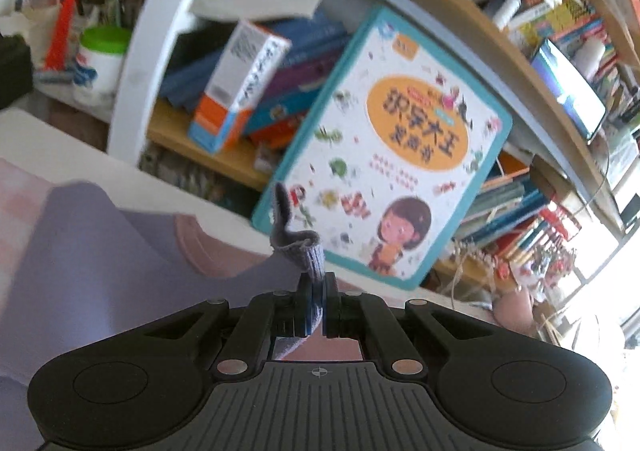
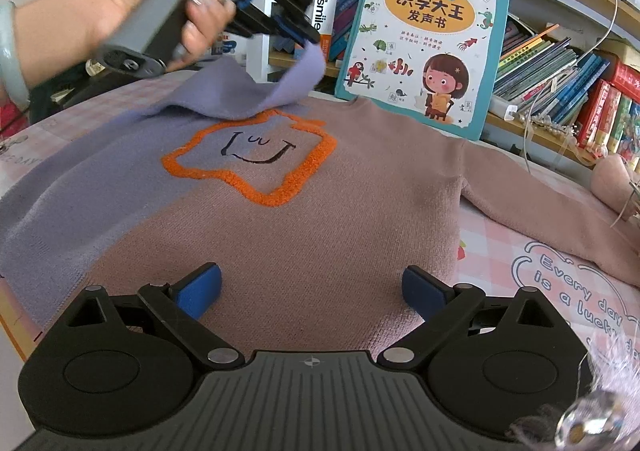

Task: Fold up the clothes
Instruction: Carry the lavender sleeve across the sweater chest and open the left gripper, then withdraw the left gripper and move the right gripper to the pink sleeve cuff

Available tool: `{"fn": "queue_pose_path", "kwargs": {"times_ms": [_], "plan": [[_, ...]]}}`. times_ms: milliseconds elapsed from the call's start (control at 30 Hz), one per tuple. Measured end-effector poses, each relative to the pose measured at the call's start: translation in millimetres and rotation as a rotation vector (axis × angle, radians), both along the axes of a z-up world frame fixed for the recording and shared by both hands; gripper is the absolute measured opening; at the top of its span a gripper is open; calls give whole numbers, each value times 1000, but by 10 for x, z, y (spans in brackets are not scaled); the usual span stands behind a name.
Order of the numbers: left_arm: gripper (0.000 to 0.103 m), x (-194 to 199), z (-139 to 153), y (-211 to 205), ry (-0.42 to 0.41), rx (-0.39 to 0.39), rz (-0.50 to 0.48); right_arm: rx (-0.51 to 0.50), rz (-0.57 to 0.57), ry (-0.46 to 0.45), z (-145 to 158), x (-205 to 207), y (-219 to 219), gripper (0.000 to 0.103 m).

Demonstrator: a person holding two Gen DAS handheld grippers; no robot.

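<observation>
Left gripper [image 1: 316,307] is clamped tight on the purple sleeve cuff [image 1: 308,251], holding it up over the sweater [image 2: 320,219], which lies flat on the checked tablecloth [image 2: 500,247] in front of a picture book [image 2: 424,39] propped against the bookshelf [image 2: 560,63]. Right gripper [image 2: 312,287] is wide open, holding nothing, hovering over the sweater's pink lower front.

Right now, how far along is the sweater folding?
Barely started. The sweater lies spread flat, front up. In hand: the left gripper is shut on the purple sleeve, lifting its cuff over the chest. The right gripper hovers open above the hem. Left: the pink sleeve, still stretched out, and the body folds.
</observation>
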State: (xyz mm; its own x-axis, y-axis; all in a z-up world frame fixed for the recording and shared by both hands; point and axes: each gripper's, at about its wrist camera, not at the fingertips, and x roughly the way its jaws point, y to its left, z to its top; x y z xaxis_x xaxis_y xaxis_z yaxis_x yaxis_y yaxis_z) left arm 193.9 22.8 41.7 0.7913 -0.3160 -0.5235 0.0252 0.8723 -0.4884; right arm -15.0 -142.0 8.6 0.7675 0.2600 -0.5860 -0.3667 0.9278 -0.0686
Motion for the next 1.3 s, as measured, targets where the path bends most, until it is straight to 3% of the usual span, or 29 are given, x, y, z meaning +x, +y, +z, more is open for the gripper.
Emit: {"fn": "queue_pose_path", "kwargs": {"times_ms": [267,367,400,433,633,833,1300], "plan": [[3,49,-171,-285,36,13,-74,2,1,0,3,1,3,97],[23,5,-161,-351,25,28,-90,3,1,1,3,-1,5,97],[37,-19,-142,-372,15,45,-91,3,0,1,2,0,5,97],[48,-69,-103,-410,-8,93,-87,3,0,1,1,0,5,97],[60,-383,130,-646,-145,422,-63,5,-1,4,-5,1,3,97],[66,-508,199,-684,-174,599,-26,10,-2,9,-12,14,-4,97],[67,-580,137,-591,-155,666,18,14,-5,14,-11,25,-7,98]]}}
